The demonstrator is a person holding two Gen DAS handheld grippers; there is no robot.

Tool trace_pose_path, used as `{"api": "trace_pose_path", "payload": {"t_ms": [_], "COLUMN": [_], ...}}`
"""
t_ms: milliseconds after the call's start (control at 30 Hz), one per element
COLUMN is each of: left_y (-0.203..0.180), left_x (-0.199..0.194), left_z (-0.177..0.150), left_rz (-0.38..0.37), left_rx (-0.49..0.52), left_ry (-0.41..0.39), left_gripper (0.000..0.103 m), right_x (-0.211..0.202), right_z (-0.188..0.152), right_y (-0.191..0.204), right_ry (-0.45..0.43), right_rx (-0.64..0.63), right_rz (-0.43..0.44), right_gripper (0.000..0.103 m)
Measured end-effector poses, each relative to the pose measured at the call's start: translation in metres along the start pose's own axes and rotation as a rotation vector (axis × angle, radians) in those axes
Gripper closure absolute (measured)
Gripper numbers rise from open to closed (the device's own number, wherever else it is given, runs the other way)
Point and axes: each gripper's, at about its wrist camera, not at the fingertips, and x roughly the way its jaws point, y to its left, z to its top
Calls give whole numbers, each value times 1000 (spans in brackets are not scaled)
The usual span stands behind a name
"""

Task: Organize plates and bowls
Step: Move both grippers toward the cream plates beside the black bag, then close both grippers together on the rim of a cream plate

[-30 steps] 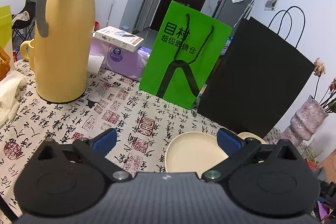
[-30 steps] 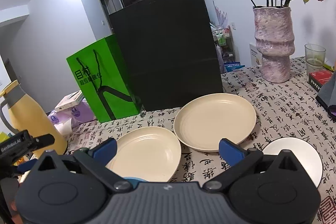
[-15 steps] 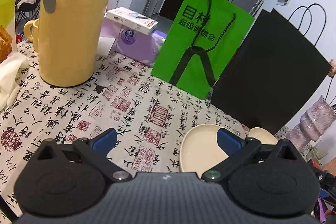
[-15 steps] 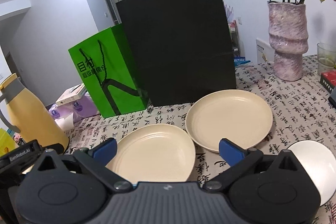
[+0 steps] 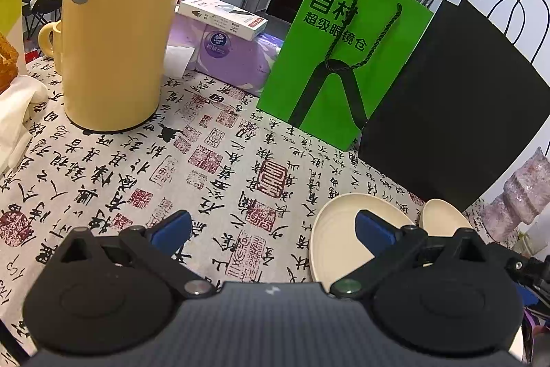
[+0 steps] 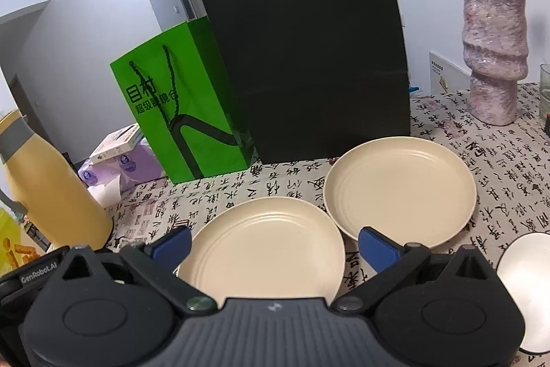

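Two cream plates lie side by side on the calligraphy-print tablecloth. The near plate (image 6: pixel 264 246) sits between and just beyond my right gripper's (image 6: pixel 273 245) open blue fingers; the far plate (image 6: pixel 400 190) lies to its right. A white bowl (image 6: pixel 524 284) sits at the right edge. In the left wrist view the near plate (image 5: pixel 343 233) lies behind the right fingertip of my open left gripper (image 5: pixel 273 229), which hovers over bare cloth and holds nothing. The far plate (image 5: pixel 445 220) peeks out past it.
A green paper bag (image 5: pixel 340 64) and a tall black paper bag (image 6: pixel 306 57) stand behind the plates. A yellow thermos (image 5: pixel 117 33), a yellow mug (image 5: pixel 48 40) and a purple tissue pack (image 5: pixel 227 57) stand at the left, a pink vase (image 6: pixel 495 61) with flowers at the right.
Both grippers have moved forward and lower over the table. The plates look nearer in the right wrist view, and the thermos top has left the left wrist view. Both stay open.
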Motion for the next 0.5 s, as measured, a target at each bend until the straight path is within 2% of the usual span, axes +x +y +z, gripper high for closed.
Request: {"api": "trace_pose_path", "payload": {"t_ms": [367,500], "left_y": [11,9], "left_x": [13,15], "left_z": [-1,-2], "left_rz": [8,12], "left_rx": [-25,-7], "left_ry": [29,32], "left_gripper": [0,0], "right_x": [18,25], "right_z": [0,-1], "right_y": [7,7], "right_ry": [32,50], "right_rx": [-20,-20], "right_rz": [-1,4], "right_gripper": [0,0]}}
